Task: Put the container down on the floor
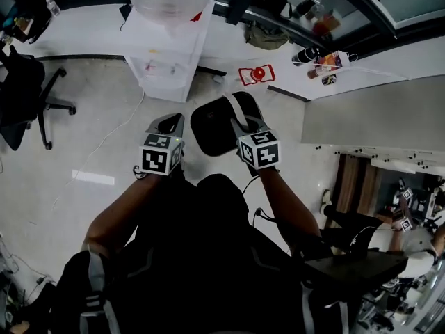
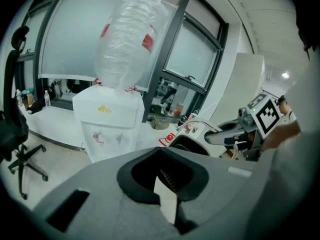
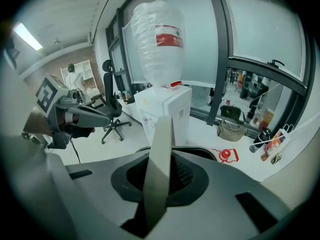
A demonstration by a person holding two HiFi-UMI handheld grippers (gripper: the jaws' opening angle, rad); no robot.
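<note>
The container (image 1: 212, 127) is a black round bin with a pale band handle (image 1: 235, 110), hanging over the floor in front of the person. My right gripper (image 1: 240, 122) is shut on that handle. In the right gripper view the pale handle strip (image 3: 159, 154) runs up out of the jaws, with the container's rim (image 3: 200, 153) just behind. My left gripper (image 1: 167, 125) hovers to the container's left, apart from it. Its jaws are hidden by its own body in both the head view and the left gripper view. From the left gripper view, the container (image 2: 192, 136) sits beside my right gripper (image 2: 223, 135).
A white water dispenser (image 1: 170, 58) with a clear bottle on top stands straight ahead. A black office chair (image 1: 28, 92) is at the left. A red item (image 1: 256, 74) lies on the floor, a bag (image 1: 268, 37) beyond it. A grey table (image 1: 375, 113) is at the right.
</note>
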